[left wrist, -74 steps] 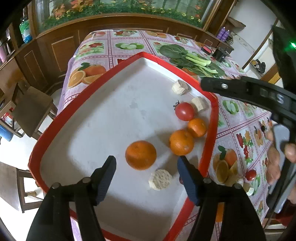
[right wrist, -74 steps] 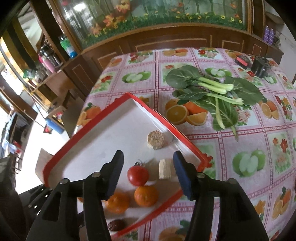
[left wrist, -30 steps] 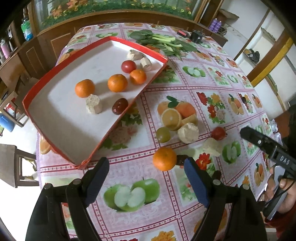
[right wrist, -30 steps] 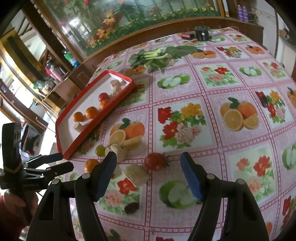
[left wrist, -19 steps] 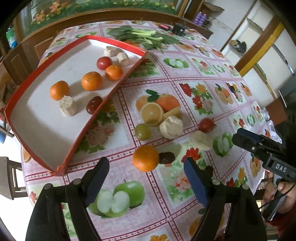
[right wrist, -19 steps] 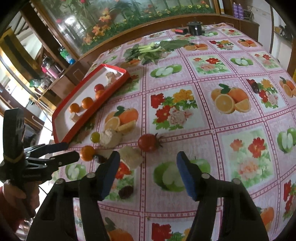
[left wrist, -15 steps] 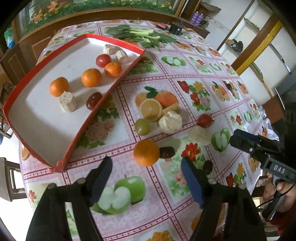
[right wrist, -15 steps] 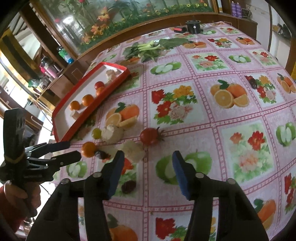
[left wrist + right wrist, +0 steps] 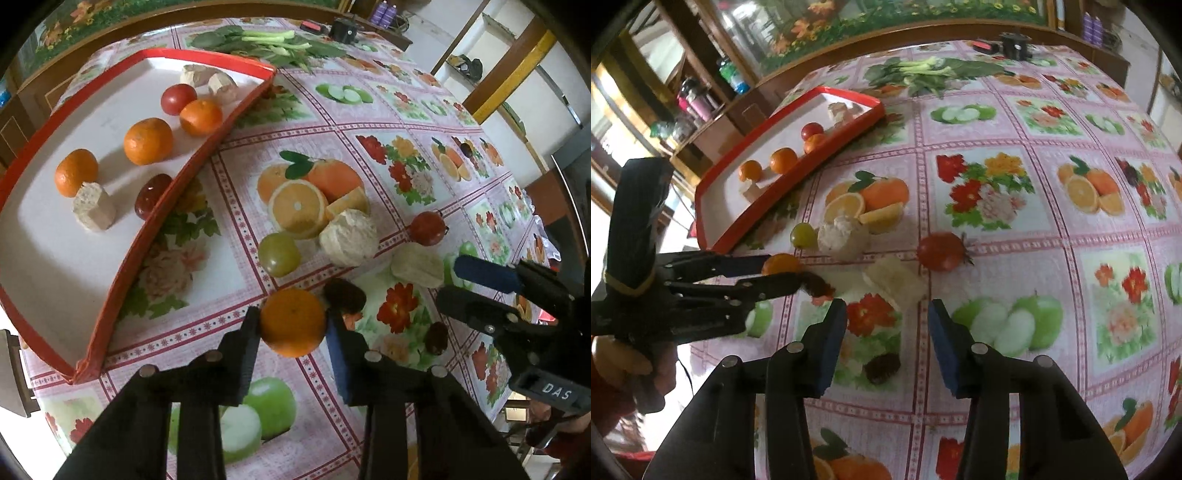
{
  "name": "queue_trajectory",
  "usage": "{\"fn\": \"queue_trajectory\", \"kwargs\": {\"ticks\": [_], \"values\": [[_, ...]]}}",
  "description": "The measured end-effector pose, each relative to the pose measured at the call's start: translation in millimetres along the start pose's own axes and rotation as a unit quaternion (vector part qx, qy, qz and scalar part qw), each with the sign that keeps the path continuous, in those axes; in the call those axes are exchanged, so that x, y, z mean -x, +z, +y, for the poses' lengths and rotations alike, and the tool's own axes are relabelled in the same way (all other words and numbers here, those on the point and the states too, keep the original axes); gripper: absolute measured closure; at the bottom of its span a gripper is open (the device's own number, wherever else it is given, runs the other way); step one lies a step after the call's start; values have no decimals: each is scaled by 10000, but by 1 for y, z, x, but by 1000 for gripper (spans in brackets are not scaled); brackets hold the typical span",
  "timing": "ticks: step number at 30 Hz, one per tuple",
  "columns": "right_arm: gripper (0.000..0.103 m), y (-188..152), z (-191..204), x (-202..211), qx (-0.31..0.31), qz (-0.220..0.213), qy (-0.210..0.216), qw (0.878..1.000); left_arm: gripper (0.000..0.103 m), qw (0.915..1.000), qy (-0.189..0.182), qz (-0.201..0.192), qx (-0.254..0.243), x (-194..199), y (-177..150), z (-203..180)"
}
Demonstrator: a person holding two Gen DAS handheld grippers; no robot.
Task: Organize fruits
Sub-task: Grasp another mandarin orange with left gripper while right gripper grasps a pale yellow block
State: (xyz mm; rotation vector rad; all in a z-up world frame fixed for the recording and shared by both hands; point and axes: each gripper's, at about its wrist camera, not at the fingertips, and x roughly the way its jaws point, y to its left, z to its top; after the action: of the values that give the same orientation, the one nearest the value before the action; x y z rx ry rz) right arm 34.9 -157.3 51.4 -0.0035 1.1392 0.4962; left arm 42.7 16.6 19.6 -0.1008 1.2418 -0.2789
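Note:
My left gripper [image 9: 291, 325] is shut on an orange tangerine [image 9: 293, 322] low over the tablecloth, just right of the red-rimmed white tray [image 9: 122, 273]; the same tangerine [image 9: 781, 264] shows in the right wrist view. The tray holds three tangerines [image 9: 147, 141], a red tomato [image 9: 178, 98], a dark date [image 9: 151, 190] and pale chunks. Loose on the cloth lie a green grape [image 9: 279, 254], a pale peeled piece [image 9: 349, 237], a red tomato [image 9: 940, 252], a pale slab [image 9: 894, 282] and dark dates [image 9: 344, 294] [image 9: 882, 367]. My right gripper [image 9: 886, 332] is open and empty above the cloth.
Leafy greens [image 9: 931, 74] lie at the table's far side, with a black object [image 9: 1015, 46] and a red one behind them. The fruit-print tablecloth [image 9: 1052, 221] covers the whole table. A wooden cabinet with bottles [image 9: 698, 99] stands to the left.
My left gripper moved down to the loose tangerine and closed on it. My right gripper narrowed a little and moved nearer the cloth by the slab and date.

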Motion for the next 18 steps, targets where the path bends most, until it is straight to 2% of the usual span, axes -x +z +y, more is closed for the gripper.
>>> {"fn": "queue_trajectory", "kwargs": {"ticks": [6,14,18], "values": [[61,12,5,-16,391,77,-282,9988,65,9999,-126,24,115,7,-9,6],[63,20,16,-27,949,154,-344,9948,66,9991,-220,58,349,11,-23,17],[61,19,18,-38,995,344,-344,9939,66,9991,-215,56,348,11,-23,17]]}}
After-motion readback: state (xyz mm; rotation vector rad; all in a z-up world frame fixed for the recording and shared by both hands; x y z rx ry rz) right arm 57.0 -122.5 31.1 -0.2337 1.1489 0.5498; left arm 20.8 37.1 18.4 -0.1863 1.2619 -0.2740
